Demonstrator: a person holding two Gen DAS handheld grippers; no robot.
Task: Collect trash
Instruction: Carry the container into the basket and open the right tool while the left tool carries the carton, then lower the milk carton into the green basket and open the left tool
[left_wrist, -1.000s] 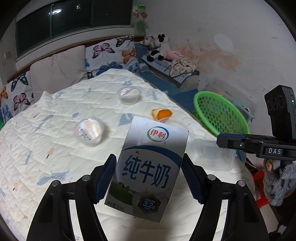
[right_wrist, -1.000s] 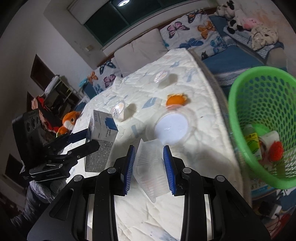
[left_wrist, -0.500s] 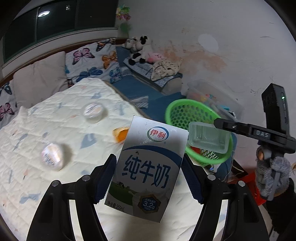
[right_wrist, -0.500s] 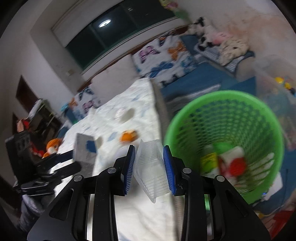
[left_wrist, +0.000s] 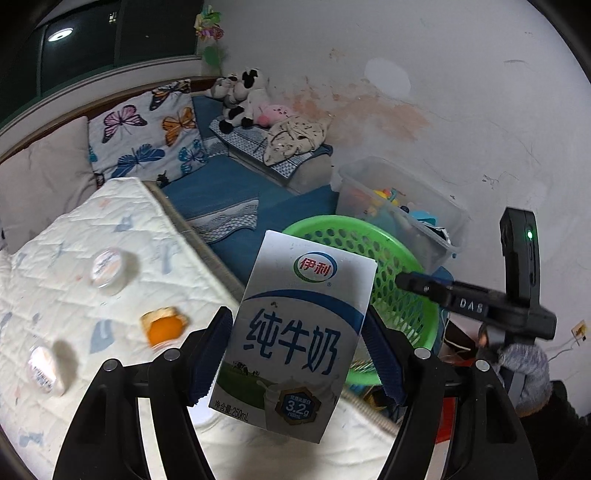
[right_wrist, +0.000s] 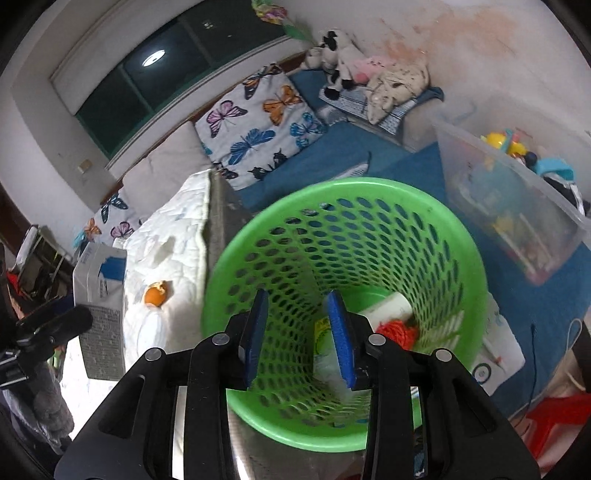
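- Right gripper is hanging over the green basket, pointing down into its mouth; jaws are opening, nothing between the blue pads, gap showing only basket mesh.
- A blurred clear plastic piece is sitting just below the right pad inside the basket; cannot tell if it is touching the pad.
- Other trash is lying at the basket's bottom: a white tube, something orange-red, a green-and-yellow pack.
- Left gripper is clamping a blue-and-white milk carton between both pads, carton upright with a slight tilt, held in the air just beside the basket, over the bed edge.
- White quilted bed is sitting beside the basket, carrying an orange jelly cup nearest the basket and two clear lidded cups farther off.
- A clear storage bin of toys is standing behind the basket, by the wall.
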